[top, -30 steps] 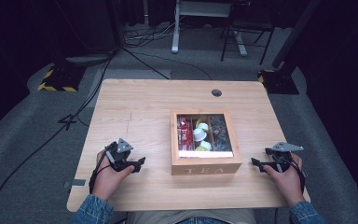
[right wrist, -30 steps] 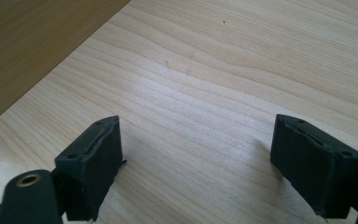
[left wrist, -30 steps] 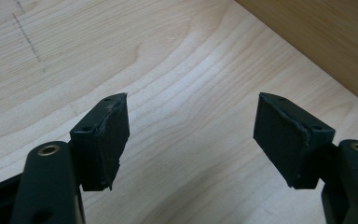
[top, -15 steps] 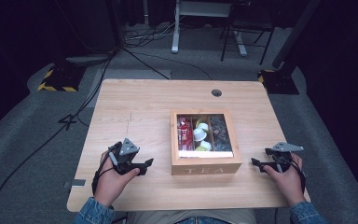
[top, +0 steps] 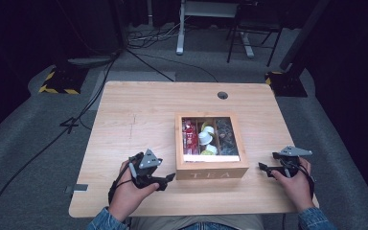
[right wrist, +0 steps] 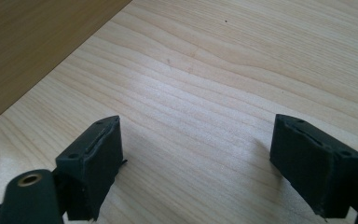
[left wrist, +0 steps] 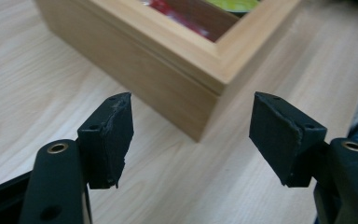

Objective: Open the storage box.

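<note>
Left gripper (top: 168,179) sits low over the table (top: 139,115), just beside the near left corner of the tea box (top: 211,168). Jaws spread wide, nothing between them, not touching the box. In the left gripper view the box corner (left wrist: 200,79) lies straight ahead between the two pads (left wrist: 114,135), apart from both.

Right gripper (top: 262,168) rests near the box's right side, jaws likewise wide apart and empty. The right gripper view looks down on bare wood grain (right wrist: 223,70), with the box wall (right wrist: 32,42) as a darker brown slab at upper left.

Tea box: wooden, square, "TEA" lettered on the near face, standing at the middle of the table toward the person's edge. High view shows three compartments under the framed top: red packets (top: 189,136) in the left one, white and yellow capsules (top: 206,139) in the middle, dark items (top: 227,135) in the right, too small to identify. Cannot tell whether the top is glazed.

A round cable hole (top: 223,95) sits near the far edge.
</note>
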A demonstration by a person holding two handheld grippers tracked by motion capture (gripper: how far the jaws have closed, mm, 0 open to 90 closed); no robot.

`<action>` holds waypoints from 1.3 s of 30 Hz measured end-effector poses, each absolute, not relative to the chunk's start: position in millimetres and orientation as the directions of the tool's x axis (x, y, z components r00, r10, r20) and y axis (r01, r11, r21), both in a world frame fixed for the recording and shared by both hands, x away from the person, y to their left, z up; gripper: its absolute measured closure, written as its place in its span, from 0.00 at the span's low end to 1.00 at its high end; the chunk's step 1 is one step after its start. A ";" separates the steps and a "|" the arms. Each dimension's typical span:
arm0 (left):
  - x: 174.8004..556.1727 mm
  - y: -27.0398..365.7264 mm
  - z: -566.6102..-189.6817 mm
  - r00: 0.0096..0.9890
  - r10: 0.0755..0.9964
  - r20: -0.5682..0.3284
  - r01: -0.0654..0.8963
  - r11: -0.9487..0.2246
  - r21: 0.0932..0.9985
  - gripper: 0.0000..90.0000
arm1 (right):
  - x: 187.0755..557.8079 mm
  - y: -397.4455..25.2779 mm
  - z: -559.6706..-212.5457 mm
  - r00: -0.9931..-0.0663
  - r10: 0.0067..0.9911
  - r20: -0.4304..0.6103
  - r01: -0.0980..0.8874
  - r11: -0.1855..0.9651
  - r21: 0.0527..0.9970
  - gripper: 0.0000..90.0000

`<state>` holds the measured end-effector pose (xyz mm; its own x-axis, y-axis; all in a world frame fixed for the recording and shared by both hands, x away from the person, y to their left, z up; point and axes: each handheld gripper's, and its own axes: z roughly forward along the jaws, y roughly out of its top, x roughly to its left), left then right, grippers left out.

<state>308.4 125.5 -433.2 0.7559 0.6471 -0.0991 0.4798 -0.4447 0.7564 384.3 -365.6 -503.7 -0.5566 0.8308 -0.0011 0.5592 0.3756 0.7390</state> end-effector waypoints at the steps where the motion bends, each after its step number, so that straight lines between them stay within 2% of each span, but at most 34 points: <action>1: 307.9 122.3 -435.1 0.761 0.641 -0.099 0.477 -0.449 0.755 0.35 | 384.3 -365.7 -503.7 -0.557 0.831 -0.001 0.559 0.376 0.739 0.19; 6: 308.5 112.3 -445.3 0.773 0.629 -0.088 0.467 -0.469 0.750 0.46 | 384.0 -365.9 -503.7 -0.559 0.829 -0.001 0.558 0.377 0.739 0.19; 11: 309.4 111.2 -448.2 0.780 0.621 -0.071 0.443 -0.469 0.764 0.69 | 384.0 -365.9 -503.7 -0.559 0.829 -0.001 0.558 0.376 0.740 0.19; 14: 309.4 111.8 -447.0 0.788 0.612 -0.064 0.429 -0.473 0.769 0.79 | 384.0 -365.9 -503.7 -0.560 0.829 -0.001 0.558 0.378 0.739 0.19; 17: 308.9 111.0 -447.6 0.790 0.610 -0.060 0.430 -0.482 0.763 0.85 | 383.9 -365.9 -503.7 -0.559 0.829 -0.001 0.558 0.377 0.739 0.19; 22: 309.4 109.1 -449.1 0.792 0.610 -0.036 0.418 -0.499 0.759 0.88 | 383.7 -366.1 -503.6 -0.561 0.828 -0.001 0.557 0.379 0.739 0.19; 30: 308.3 107.3 -450.1 0.789 0.614 -0.008 0.399 -0.503 0.766 0.85 | 382.7 -366.3 -503.4 -0.566 0.825 -0.001 0.554 0.381 0.740 0.21; 31: 308.1 107.1 -450.0 0.789 0.614 -0.003 0.395 -0.504 0.768 0.85 | 382.5 -366.3 -503.4 -0.566 0.824 0.000 0.553 0.381 0.741 0.22; 34: 307.8 106.4 -449.6 0.790 0.613 0.007 0.386 -0.505 0.772 0.85 | 379.7 -366.3 -500.2 -0.586 0.810 -0.006 0.545 0.400 0.736 0.33; 39: 307.9 106.5 -447.5 0.791 0.612 0.010 0.380 -0.504 0.776 0.86 | 365.9 -358.8 -477.2 -0.628 0.777 -0.038 0.478 0.424 0.769 0.29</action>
<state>307.9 106.5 -447.5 0.7905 0.6124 0.0102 0.3802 -0.5038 0.7756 365.9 -358.8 -477.2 -0.6280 0.7773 -0.0378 0.4781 0.4237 0.7694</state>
